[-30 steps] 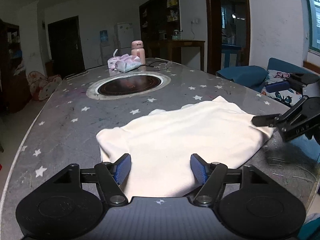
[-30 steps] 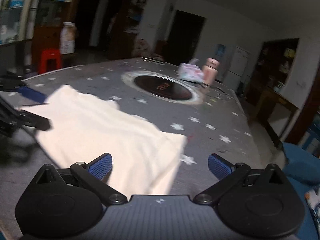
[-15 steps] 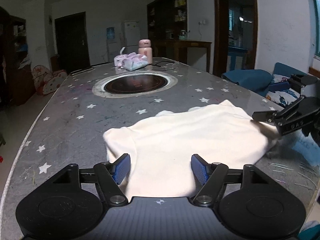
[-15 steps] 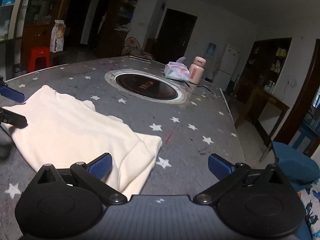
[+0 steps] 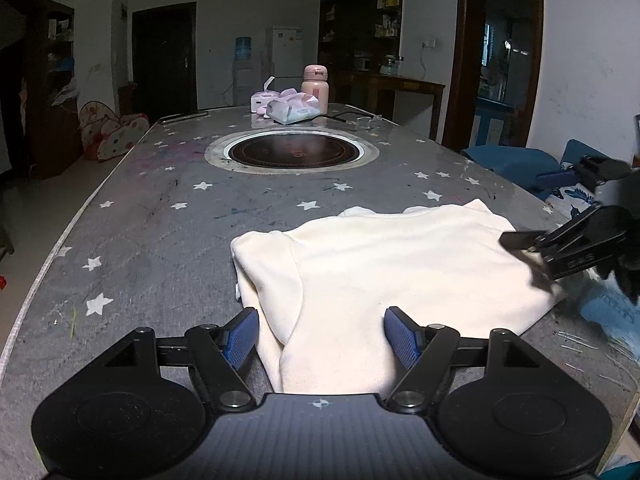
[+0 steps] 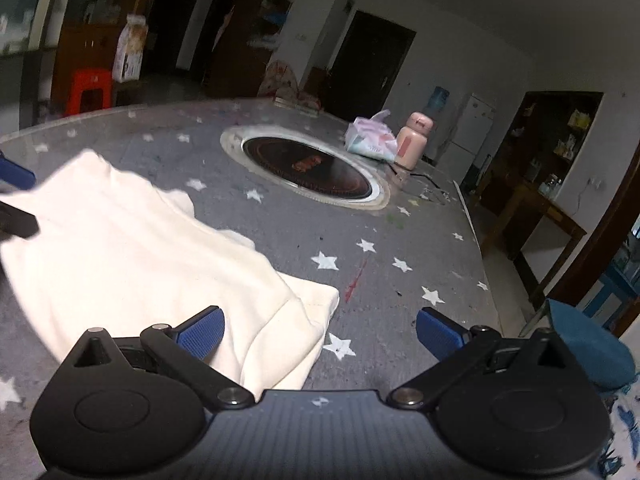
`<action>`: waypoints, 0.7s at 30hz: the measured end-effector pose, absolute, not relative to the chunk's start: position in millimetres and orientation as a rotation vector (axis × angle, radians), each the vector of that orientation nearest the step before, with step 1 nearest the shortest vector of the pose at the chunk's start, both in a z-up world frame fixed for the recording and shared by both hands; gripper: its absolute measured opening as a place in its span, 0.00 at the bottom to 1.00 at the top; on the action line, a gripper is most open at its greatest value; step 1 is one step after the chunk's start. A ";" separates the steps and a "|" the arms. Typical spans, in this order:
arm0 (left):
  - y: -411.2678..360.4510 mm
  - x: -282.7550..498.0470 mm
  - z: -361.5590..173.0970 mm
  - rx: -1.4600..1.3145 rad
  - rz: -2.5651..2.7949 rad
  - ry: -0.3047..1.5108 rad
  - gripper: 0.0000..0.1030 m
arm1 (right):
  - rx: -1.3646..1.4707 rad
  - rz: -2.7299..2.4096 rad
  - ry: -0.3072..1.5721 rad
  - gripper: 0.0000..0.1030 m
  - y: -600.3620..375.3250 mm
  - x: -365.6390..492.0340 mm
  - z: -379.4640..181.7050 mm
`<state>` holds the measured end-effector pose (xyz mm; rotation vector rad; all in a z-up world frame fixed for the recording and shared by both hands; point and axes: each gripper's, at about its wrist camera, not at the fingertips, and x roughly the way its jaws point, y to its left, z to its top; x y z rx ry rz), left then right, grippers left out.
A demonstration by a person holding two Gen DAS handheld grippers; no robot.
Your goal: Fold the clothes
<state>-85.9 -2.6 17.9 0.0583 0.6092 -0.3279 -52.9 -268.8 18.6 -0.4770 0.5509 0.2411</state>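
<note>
A cream garment (image 5: 392, 268) lies partly folded on the grey star-patterned table (image 5: 160, 216). My left gripper (image 5: 322, 336) is open, its blue pads (image 5: 240, 336) on either side of the garment's near edge, a fold running between them. My right gripper (image 6: 318, 330) is open over the garment's (image 6: 132, 256) other end, its left pad (image 6: 200, 332) above the cloth and the right one above bare table. The right gripper also shows in the left wrist view (image 5: 560, 216) at the garment's far right edge. One left fingertip (image 6: 16, 174) shows in the right wrist view.
A round inset burner (image 5: 292, 152) sits mid-table. Beyond it stand a pink bottle (image 5: 315, 88) and tissue packs (image 5: 294, 110). A blue cushion (image 6: 592, 344) lies off the table's right side, and a red stool (image 6: 88, 90) stands on the floor.
Both grippers have shifted along the garment. The garment's end has been folded over, so it looks shorter with a doubled layer at the left. Both stay open.
</note>
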 end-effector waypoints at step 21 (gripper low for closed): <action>9.1 -79.4 17.8 0.015 -0.276 0.639 0.82 | -0.477 0.208 0.600 1.00 -272.1 -1.0 10.3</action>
